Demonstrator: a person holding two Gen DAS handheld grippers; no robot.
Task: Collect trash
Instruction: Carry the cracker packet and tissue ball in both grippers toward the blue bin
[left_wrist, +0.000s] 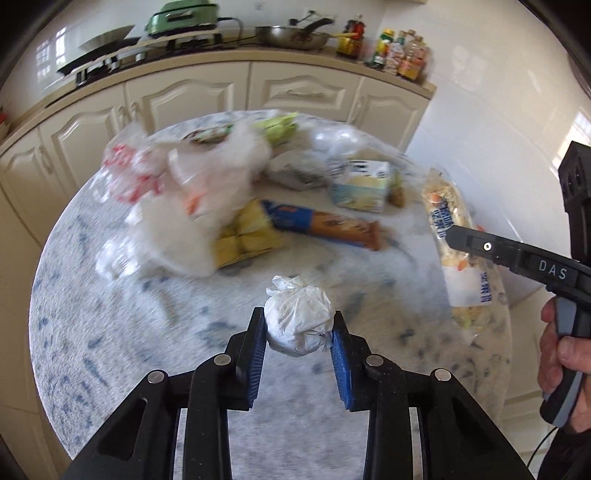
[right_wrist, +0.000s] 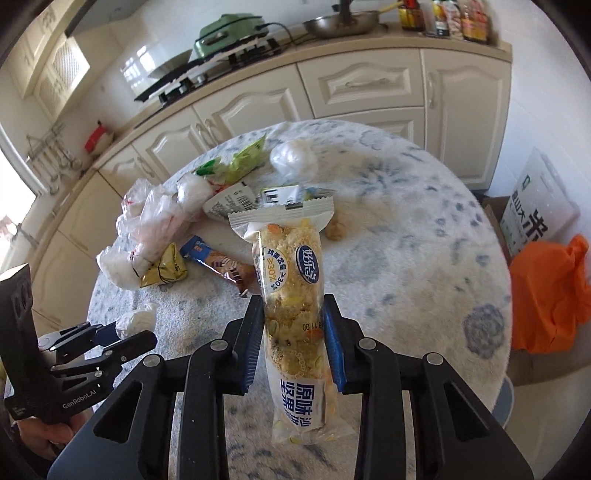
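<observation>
Trash is held off the round surface (right_wrist: 424, 258) by both tongs: left tongs (left_wrist: 300, 332) clamp a knotted white bag ball (left_wrist: 297, 321), right tongs (right_wrist: 293, 332) clamp a clear snack packet (right_wrist: 291, 295), with remaining wrappers (right_wrist: 207, 258) piled beyond.

The worktop (right_wrist: 406, 240) is white mottled with blue, the knotted bag (left_wrist: 298, 325) white, the snack packet (right_wrist: 291, 295) clear over yellow crumbs, the floor bag (right_wrist: 546, 295) orange.

Bright daylight, heavy fisheye bend, motion blur in the left wrist view.
Window glare glints off the wall tiles (left_wrist: 498, 110); cabinets (right_wrist: 258, 103) curve toward dark rounded corners. The wrapper pile (left_wrist: 192, 199) smears, while the right wrist view stays mostly sharp.
</observation>
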